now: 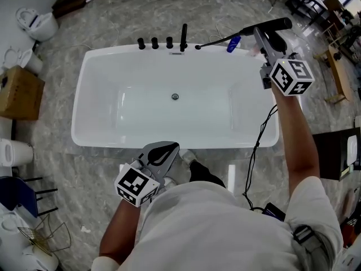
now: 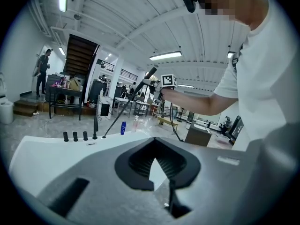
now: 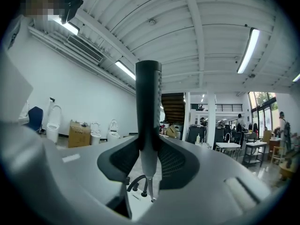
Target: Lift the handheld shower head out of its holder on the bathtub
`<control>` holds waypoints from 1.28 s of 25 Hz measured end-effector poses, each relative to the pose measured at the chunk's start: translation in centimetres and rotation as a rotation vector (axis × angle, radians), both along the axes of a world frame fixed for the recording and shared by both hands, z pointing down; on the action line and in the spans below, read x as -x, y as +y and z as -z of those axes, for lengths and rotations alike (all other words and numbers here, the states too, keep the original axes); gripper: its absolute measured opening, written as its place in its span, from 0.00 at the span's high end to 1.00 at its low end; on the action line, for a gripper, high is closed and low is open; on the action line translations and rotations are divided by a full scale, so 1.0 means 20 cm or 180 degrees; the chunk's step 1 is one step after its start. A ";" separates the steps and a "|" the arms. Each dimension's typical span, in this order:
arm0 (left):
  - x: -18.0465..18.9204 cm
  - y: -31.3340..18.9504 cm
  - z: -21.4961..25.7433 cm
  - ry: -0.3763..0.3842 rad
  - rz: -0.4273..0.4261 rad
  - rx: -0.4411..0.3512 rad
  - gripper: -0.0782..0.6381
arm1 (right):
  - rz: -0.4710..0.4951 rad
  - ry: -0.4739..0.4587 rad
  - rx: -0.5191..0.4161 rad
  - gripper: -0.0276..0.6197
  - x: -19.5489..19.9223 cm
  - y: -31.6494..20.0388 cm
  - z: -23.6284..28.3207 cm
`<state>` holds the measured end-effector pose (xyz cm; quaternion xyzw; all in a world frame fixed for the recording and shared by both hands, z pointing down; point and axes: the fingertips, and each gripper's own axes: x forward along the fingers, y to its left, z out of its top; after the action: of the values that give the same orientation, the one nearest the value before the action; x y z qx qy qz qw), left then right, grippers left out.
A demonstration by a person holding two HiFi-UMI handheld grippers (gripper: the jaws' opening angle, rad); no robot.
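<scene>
1. Right gripper point(image 1: 263, 36): jaws clenched on the handle of the black stick shower head point(image 1: 276, 23). The right gripper view shows the pads pressing both sides of its grey lower shaft point(image 3: 148, 102).
2. Shower head sits raised above the far right corner of the white bathtub point(image 1: 113, 141), clear of the rim. Its hose point(image 1: 217, 40) slants down to the far rim beside the spout point(image 1: 183, 36).
3. The holder itself can't be made out in any view.
4. Left gripper point(image 1: 174, 147): jaws closed, tips meeting, nothing between them. It hangs at the tub's near rim, close to the person's torso.
5. Three black knobs point(image 1: 154, 43) stand left of the spout; a blue bottle point(image 1: 233, 43) stands near the hose.
6. Left gripper view: its own grey body blocks the lower half; the tub rim point(image 2: 42, 146) shows only at the left.
7. Right gripper view: the tub is mostly hidden; only the fittings peek through the jaw gap.
</scene>
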<state>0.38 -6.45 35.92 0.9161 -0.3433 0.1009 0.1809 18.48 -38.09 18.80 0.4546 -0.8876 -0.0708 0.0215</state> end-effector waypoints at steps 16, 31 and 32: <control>-0.06 0.21 0.02 0.0036 -0.0100 -0.0047 0.88 | 0.0109 -0.0131 -0.0250 0.74 -0.07 0.46 0.24; -0.11 0.36 0.06 0.0020 -0.0182 -0.0147 0.88 | 0.0154 -0.0206 -0.0316 0.74 -0.13 0.83 0.28; -0.11 0.37 0.07 0.0024 -0.0187 -0.0154 0.88 | 0.0162 -0.0195 -0.0316 0.75 -0.14 0.86 0.28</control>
<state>2.65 0.87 34.62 0.9303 -0.3179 0.0943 0.1569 21.18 -20.95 13.20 0.4344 -0.8945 -0.1013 -0.0301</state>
